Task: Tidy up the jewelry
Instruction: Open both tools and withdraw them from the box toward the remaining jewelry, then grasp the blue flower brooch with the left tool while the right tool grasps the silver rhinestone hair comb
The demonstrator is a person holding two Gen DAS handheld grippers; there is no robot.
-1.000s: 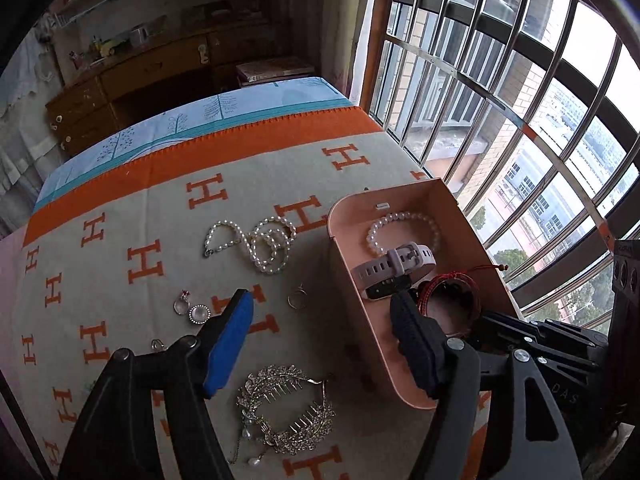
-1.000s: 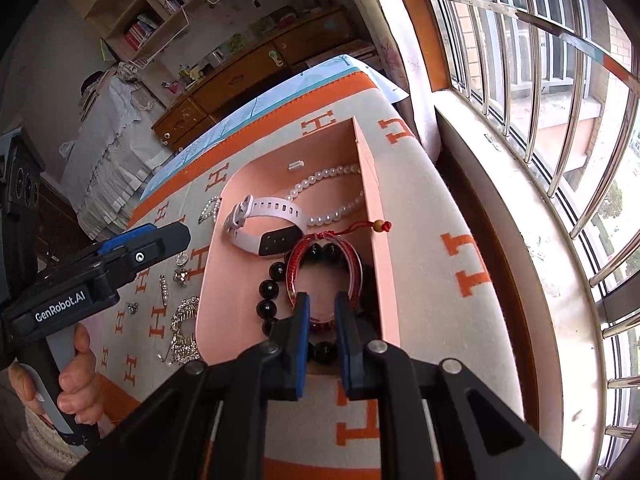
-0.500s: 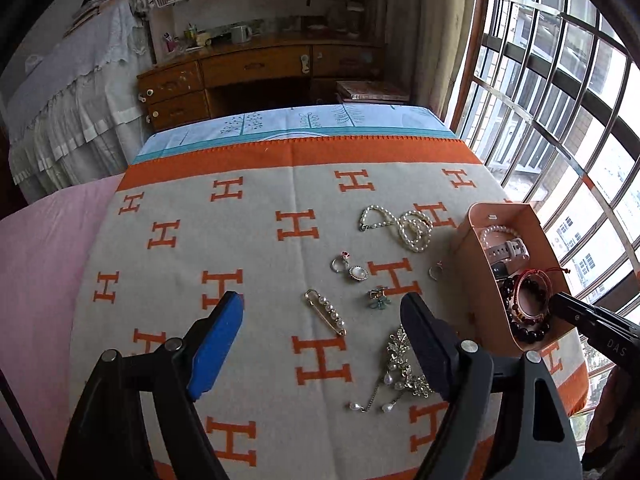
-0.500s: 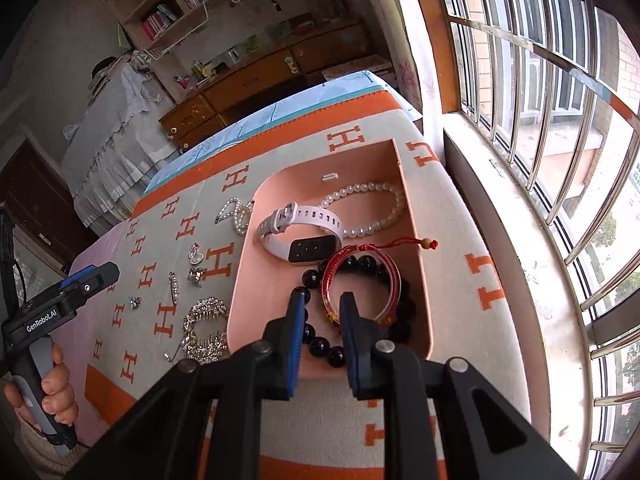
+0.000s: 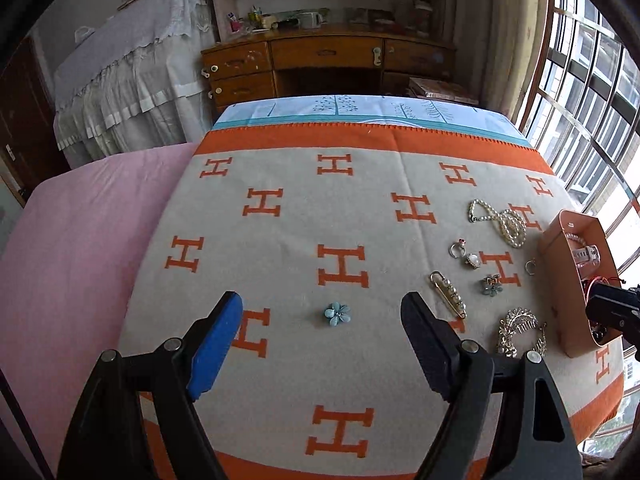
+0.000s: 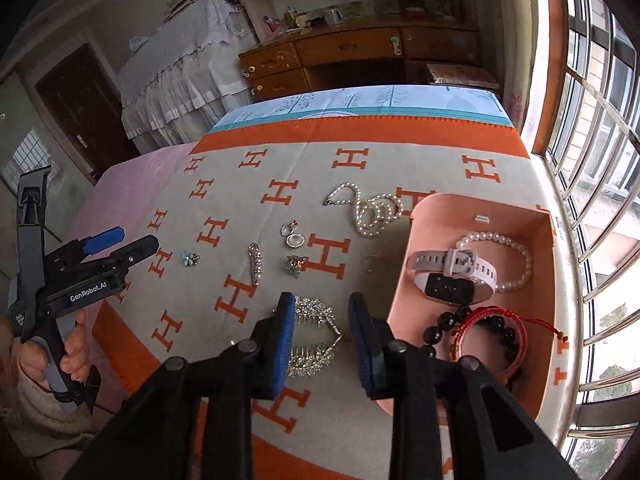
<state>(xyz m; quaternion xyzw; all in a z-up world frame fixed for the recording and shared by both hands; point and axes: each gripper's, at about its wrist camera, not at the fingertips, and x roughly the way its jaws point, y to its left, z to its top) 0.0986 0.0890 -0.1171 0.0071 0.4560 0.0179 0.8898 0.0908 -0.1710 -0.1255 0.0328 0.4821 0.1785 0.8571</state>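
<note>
The pink tray (image 6: 546, 264) already holds a watch (image 6: 452, 276), pearls and bead bracelets. Left of the tray, loose on the blanket (image 6: 340, 168), lie the hair comb (image 6: 314, 334), a pin (image 6: 255, 262) and a blue flower (image 5: 337, 314). The right claw (image 6: 320, 334) hangs released over the comb; the left claw (image 5: 322, 334), also released, frames the flower. Risk, I judge: the comb's teeth (thin, springy) snag the blanket or slip from the pads.

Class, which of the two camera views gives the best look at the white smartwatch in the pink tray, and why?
The right wrist view: the white smartwatch lies in full sight inside the pink tray, with strap, buckle and dark face visible. In the left wrist view only a small piece of its white strap shows above the tray wall, far off at the edge.
</note>
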